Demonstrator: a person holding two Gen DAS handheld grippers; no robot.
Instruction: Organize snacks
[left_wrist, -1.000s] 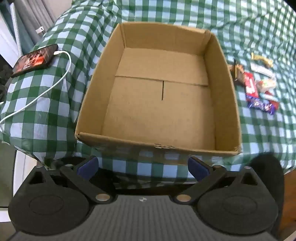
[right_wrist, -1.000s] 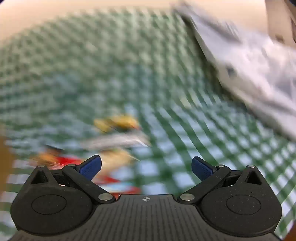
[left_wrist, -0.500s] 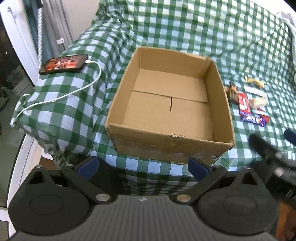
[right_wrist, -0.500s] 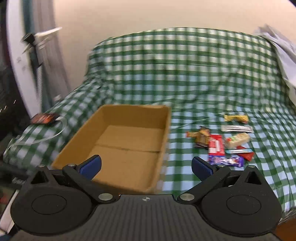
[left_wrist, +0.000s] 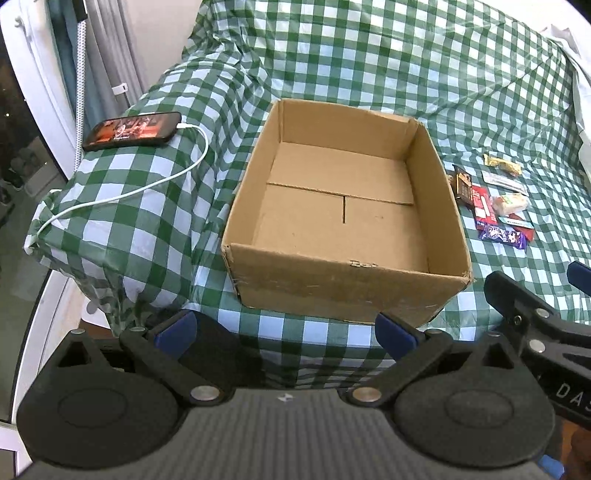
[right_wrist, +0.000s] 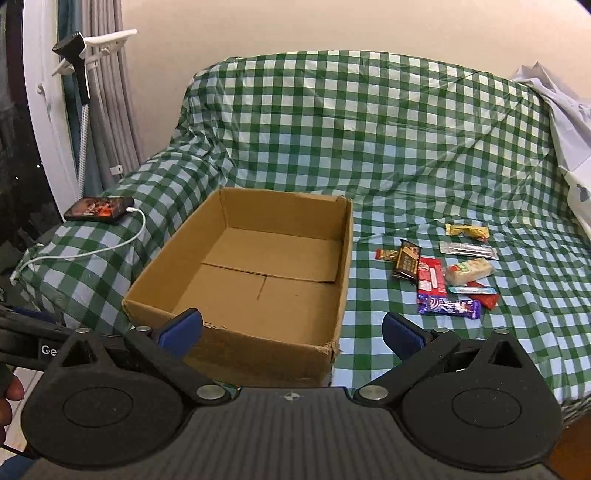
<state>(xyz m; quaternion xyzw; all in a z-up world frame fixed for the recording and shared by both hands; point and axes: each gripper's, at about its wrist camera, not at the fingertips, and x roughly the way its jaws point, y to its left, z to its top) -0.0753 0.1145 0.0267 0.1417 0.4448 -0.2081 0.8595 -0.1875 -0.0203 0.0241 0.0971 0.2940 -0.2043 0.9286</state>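
Note:
An empty cardboard box (left_wrist: 343, 288) (right_wrist: 343, 266) sits on a green checked cloth. Right of it lie several wrapped snacks: a purple bar (right_wrist: 448, 307) (left_wrist: 501, 235), a red bar (right_wrist: 430, 278), a dark brown bar (right_wrist: 406, 260), a pale wafer pack (right_wrist: 469, 270), a silver sachet (right_wrist: 468, 250) and a yellow bar (right_wrist: 466, 230). My left gripper (left_wrist: 284, 328) hangs open in front of the box's near wall, holding nothing. Near the box's front right corner my right gripper (right_wrist: 291, 330) is open too, with the snacks well ahead of it.
A phone (left_wrist: 133, 130) (right_wrist: 99, 208) on a white charging cable (left_wrist: 147, 186) lies on the cushion left of the box. Curtains and a white frame (right_wrist: 55, 147) stand at the far left. White fabric (right_wrist: 569, 122) is heaped at the right edge.
Both grippers have pulled back from the bed, so box and snacks look smaller. The right view swung from a blurred close look at the snacks to a steady wide view.

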